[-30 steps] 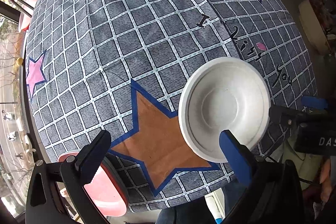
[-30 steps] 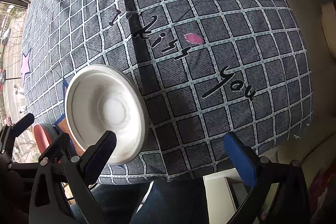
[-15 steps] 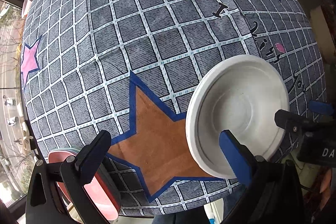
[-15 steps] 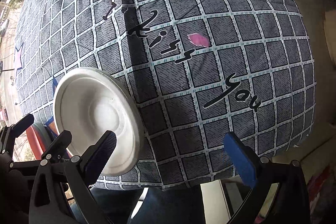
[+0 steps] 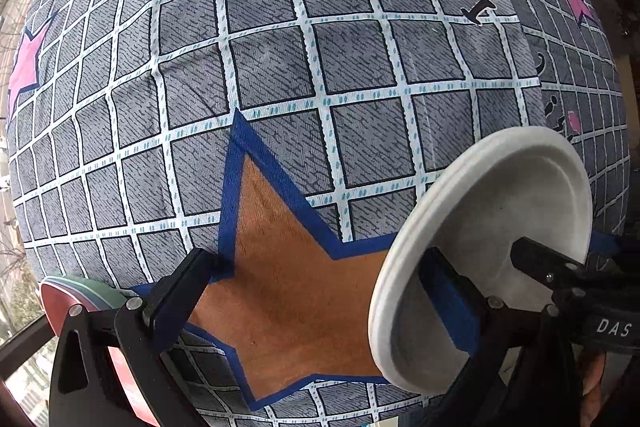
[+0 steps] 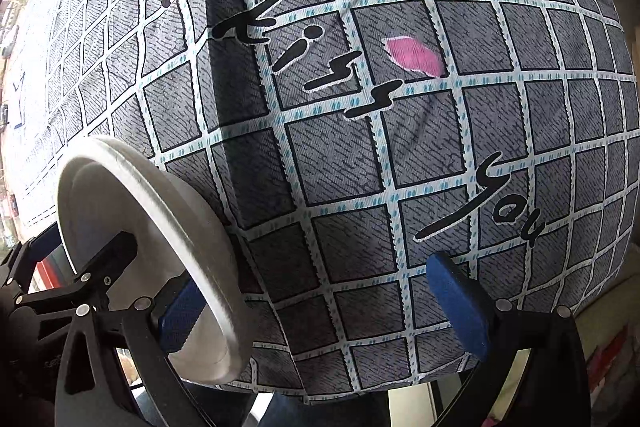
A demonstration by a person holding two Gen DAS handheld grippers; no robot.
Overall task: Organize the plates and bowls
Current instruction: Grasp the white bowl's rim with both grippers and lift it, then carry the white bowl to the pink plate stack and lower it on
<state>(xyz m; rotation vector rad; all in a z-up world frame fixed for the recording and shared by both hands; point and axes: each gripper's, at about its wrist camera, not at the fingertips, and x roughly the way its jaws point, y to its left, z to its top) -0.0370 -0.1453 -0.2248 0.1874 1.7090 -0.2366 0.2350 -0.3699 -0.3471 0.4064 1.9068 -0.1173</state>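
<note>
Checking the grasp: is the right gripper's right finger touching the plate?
Apart. The right wrist view shows checked cloth between that finger and the plate.

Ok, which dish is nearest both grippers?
The white dish beside the orange star: a finger of the left gripper and of the right gripper each overlaps it. The red and green plates are stacked far left.

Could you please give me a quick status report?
Left gripper open, right gripper open. White round plate tilted between them. Pink plate stack at cloth edge. Nothing blocking.
</note>
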